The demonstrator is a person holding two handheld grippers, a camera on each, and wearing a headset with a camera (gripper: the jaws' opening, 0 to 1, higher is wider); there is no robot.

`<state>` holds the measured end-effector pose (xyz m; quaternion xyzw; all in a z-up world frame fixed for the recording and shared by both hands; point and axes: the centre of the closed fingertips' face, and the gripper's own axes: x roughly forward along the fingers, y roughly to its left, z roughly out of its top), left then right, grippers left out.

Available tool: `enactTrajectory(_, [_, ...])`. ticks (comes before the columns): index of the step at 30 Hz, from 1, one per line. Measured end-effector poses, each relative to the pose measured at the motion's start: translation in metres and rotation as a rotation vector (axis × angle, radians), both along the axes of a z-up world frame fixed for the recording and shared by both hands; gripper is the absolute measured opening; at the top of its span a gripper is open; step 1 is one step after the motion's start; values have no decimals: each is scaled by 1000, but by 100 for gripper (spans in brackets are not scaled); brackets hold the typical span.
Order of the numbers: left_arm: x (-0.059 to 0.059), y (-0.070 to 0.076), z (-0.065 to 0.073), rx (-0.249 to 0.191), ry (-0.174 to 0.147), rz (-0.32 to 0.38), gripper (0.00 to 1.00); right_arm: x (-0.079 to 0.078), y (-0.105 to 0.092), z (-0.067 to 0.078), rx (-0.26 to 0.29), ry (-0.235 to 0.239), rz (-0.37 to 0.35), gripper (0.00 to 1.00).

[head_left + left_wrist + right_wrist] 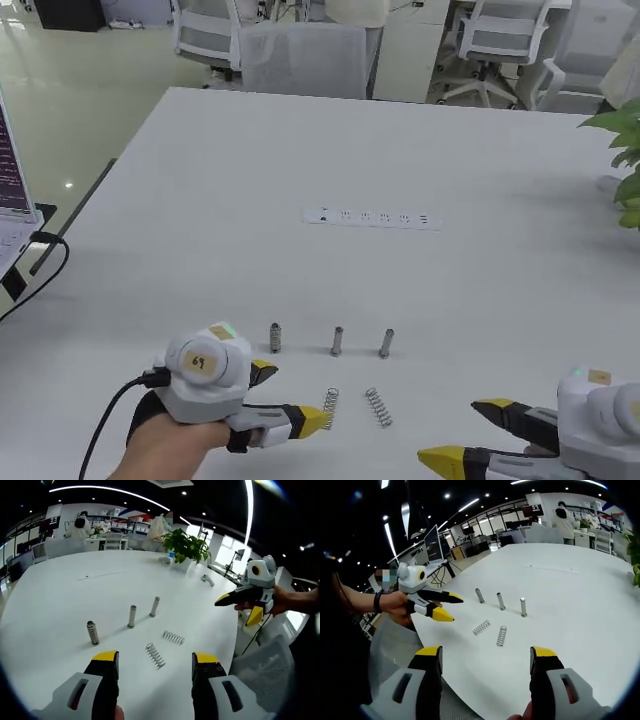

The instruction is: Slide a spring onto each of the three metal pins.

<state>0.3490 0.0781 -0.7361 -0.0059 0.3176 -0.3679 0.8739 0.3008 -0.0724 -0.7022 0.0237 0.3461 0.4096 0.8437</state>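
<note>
We hold our left gripper (295,396) and right gripper (453,432) low, jaws spread apart, gripping nothing.

The left gripper (297,397) had a rounded white housing that carried a tan sticker (198,363) marked "69" and a small green light (222,328). Two black jaws, capped in yellow, ran from it. A black cable (103,425) trailed from its rear, and a dark band (377,601) circled the wrist of the left hand (170,445). The right gripper (452,432) was built alike: white body, tan label, green lamp and yellow-tipped black jaws. Both gripper views showed white jaw bases with dark slots.
</note>
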Motion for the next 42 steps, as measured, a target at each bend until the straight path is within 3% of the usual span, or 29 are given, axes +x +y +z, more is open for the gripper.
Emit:
enactTrajectory(8, [6, -9, -12, 27, 28, 6, 51, 0, 1, 0, 2, 2, 1, 69])
enactTrajectory(25, [4, -22, -39, 71, 102, 14, 40, -1, 2, -1, 6, 9, -5, 68])
enactTrajectory(34, [3, -28, -51, 92, 135, 20, 30, -1, 1, -2, 6, 13, -10, 68])
enactTrajectory(42, [-1, -34, -67, 150, 156, 8, 21, 0, 1, -2, 6, 13, -5, 68])
